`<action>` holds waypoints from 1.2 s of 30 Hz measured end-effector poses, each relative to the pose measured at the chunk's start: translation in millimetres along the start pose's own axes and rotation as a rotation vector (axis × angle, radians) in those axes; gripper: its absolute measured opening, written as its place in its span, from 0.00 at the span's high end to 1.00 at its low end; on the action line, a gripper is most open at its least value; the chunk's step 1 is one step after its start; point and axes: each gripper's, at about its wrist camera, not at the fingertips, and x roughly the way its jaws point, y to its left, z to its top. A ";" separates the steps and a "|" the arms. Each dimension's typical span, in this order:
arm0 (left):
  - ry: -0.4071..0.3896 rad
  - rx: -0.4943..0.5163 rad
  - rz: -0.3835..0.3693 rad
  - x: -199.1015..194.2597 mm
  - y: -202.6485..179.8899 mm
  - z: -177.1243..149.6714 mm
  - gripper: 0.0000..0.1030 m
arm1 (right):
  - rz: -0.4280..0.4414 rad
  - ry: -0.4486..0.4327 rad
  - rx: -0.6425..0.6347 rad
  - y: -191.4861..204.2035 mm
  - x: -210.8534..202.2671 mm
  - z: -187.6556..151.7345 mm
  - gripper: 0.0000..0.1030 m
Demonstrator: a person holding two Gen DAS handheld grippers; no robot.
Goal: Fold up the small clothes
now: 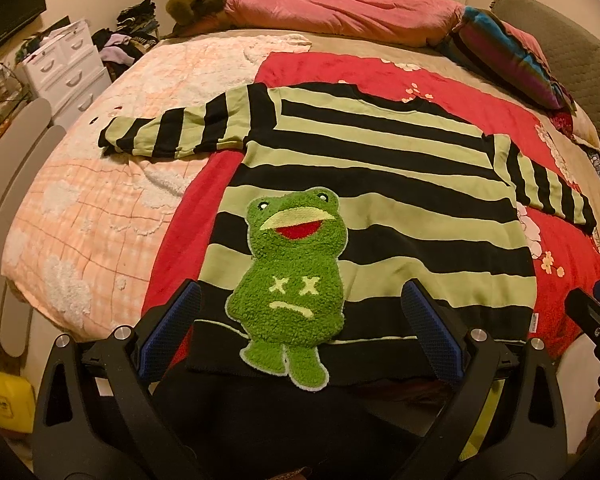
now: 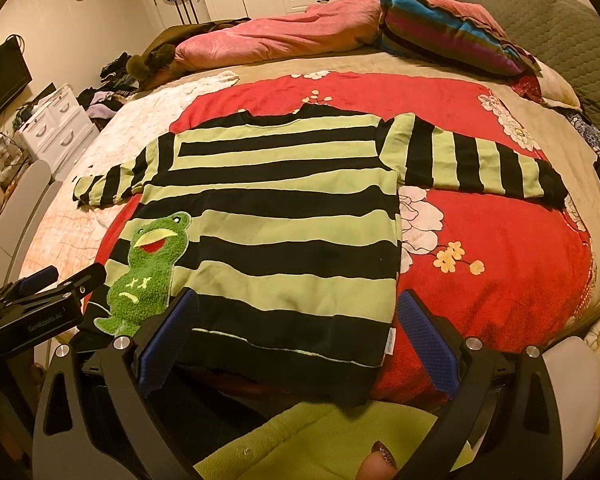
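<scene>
Bed (image 1: 80, 216): fills both views; pink checked quilt on its left part.
Blanket (image 2: 500, 248): red, floral, spread on the bed under the sweater.
Sweater (image 2: 284, 216): green and black stripes, flat, front up, sleeves out to both sides, hem at the near edge.
Frog patch (image 1: 290, 280): fuzzy green, on the sweater's lower front.
Left gripper (image 1: 300, 332): fingers apart, straddling the frog patch over the hem.
Right gripper (image 2: 296, 336): fingers apart, over the hem's right corner.
</scene>
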 end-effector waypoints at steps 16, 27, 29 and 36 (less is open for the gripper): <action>0.006 0.005 0.018 20.8 -5.3 20.7 0.09 | 0.004 -0.050 -0.013 -9.5 19.6 22.2 0.04; 0.008 -0.013 0.006 42.0 -19.8 52.1 0.09 | -0.008 -0.043 0.010 -22.8 52.0 54.1 0.04; 0.010 -0.013 0.002 46.7 -22.5 56.5 0.09 | -0.008 -0.047 0.012 -23.8 57.7 60.9 0.04; 0.018 -0.027 -0.004 66.0 -29.7 74.8 0.09 | -0.016 -0.059 0.032 -30.6 77.0 84.8 0.04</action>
